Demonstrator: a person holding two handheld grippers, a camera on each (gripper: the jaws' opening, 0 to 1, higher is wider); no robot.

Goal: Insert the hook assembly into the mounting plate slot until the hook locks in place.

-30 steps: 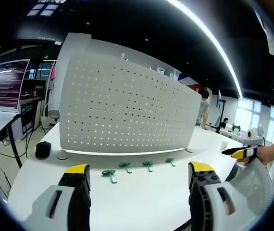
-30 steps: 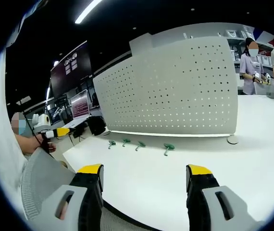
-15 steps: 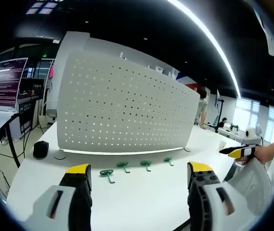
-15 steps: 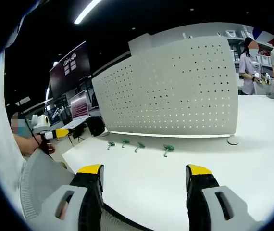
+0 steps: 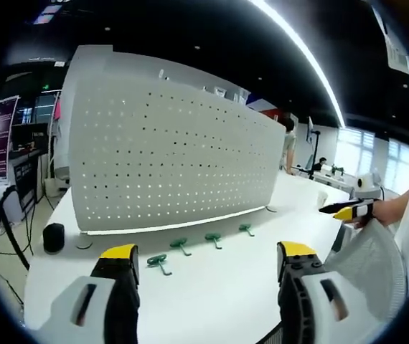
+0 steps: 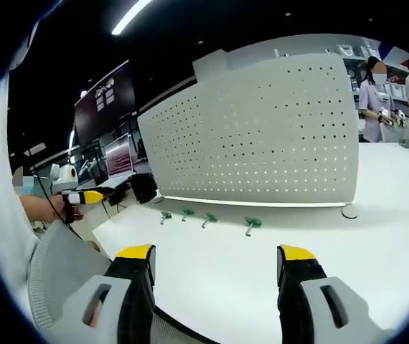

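Four green hooks [image 5: 181,246] lie in a row on the worktop [image 5: 219,287] just before the pegboard [image 5: 168,165], near its rear edge. Both the left gripper [image 5: 208,251] and right gripper [image 6: 215,251] hang released and empty, well short of them. Best to approach one end hook low, pinch its stem squarely, then line its prongs up with the holes.

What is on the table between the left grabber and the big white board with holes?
In the left gripper view, four green hooks lie in a row on the white table, between the open left gripper and the upright pegboard.
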